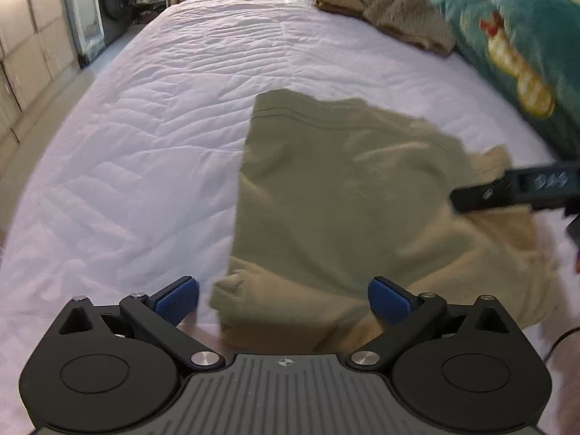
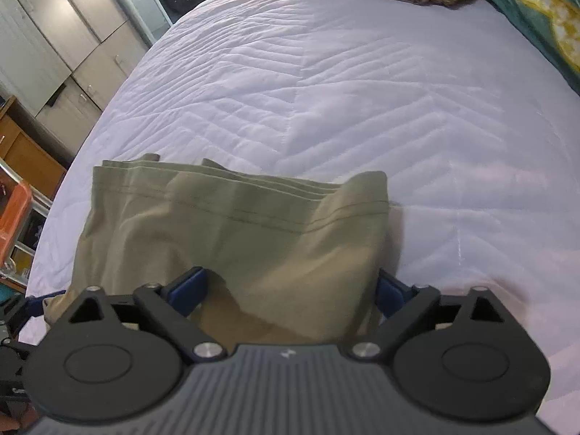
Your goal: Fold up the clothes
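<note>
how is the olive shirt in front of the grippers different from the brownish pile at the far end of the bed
The olive shirt lies near, partly folded in smooth, flat layers with stitched hems showing; the brownish pile sits at the far end of the bed, heaped and lumpy. The shirt's cloth looks thin and plain, while the pile's looks thick and fuzzy. Both rest on the white quilt.

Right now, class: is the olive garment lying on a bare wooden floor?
No. The olive garment lies on the white quilted bedcover.
</note>
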